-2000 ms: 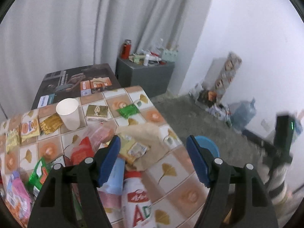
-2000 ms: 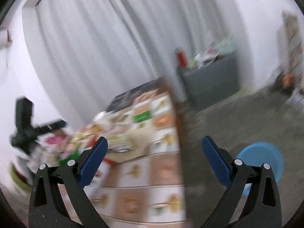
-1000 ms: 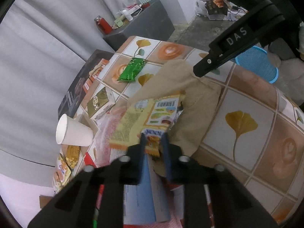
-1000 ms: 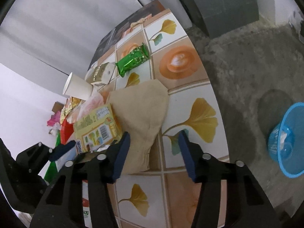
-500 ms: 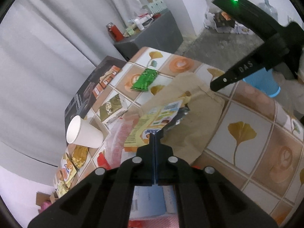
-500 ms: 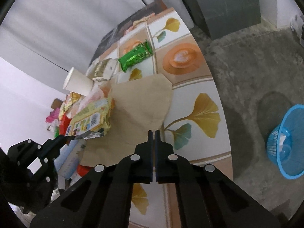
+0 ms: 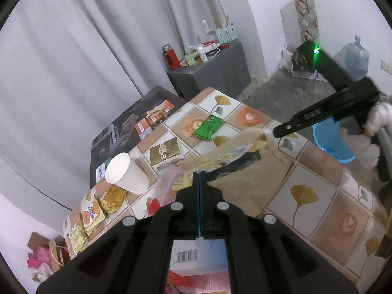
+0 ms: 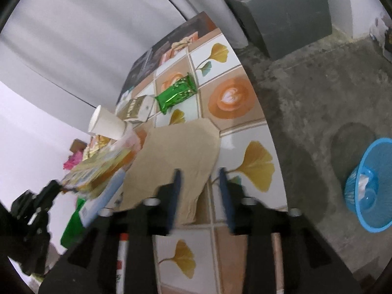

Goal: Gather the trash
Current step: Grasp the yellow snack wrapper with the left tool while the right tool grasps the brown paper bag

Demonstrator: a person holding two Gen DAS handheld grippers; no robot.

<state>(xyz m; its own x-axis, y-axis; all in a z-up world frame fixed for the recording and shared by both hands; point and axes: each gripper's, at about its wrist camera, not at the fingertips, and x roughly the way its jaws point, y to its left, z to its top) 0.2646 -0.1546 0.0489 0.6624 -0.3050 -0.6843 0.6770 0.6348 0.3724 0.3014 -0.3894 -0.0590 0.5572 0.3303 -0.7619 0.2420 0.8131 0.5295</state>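
Left wrist view: my left tongs are clenched on the near edge of a yellow snack wrapper, lifted slightly off the table. The wrapper hangs over a flat brown paper bag, which I take as my landmark. Behind the bag lies a green packet; to its left stands a white paper cup. My right tongs reach in from the right, tips just above the bag's far corner. Beyond the table edge, right of the bag, sits a blue bin.

The wrapper looks light, thin and floppy; I judge a pinch at its edge enough, though slick foil could slip.

Right wrist view: my right tongs are released, jaws apart, straddling the bag's near right corner. The bag looks soft and limp, so I would pinch that corner and expect it to droop. The wrapper hangs left of the bag, held by my left tongs. The bin stands on the floor, well to the bag's right.
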